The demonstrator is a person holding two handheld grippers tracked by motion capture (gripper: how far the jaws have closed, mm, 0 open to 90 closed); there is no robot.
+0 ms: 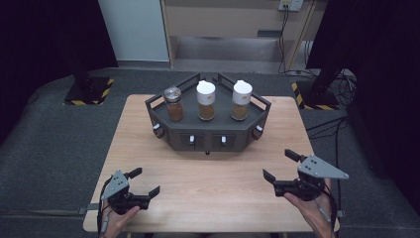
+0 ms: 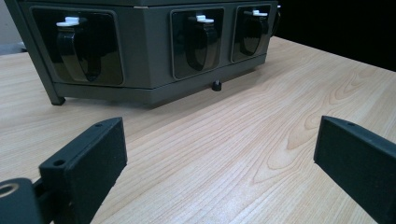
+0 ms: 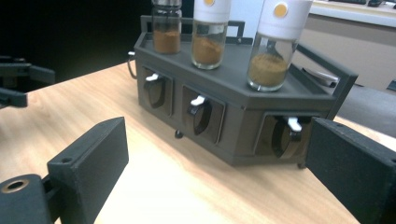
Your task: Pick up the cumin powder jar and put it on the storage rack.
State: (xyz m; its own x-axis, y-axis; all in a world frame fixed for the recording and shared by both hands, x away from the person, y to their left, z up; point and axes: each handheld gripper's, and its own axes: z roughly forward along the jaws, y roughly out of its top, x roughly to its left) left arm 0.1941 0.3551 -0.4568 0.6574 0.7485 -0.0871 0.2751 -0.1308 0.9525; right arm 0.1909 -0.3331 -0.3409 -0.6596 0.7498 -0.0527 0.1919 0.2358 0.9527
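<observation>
Pale wooden table (image 1: 208,188) on grey floor (image 1: 59,148), dark curtained surroundings.

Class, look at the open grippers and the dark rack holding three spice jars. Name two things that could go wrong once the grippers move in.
1. The three jars stand close together on the rack. The open right gripper, reaching for the right white-capped jar, might knock the middle jar.
2. The jars are tall and narrow, with only a low rail around them. A grip high on a cap could tip one, perhaps the silver-lidded jar.
</observation>
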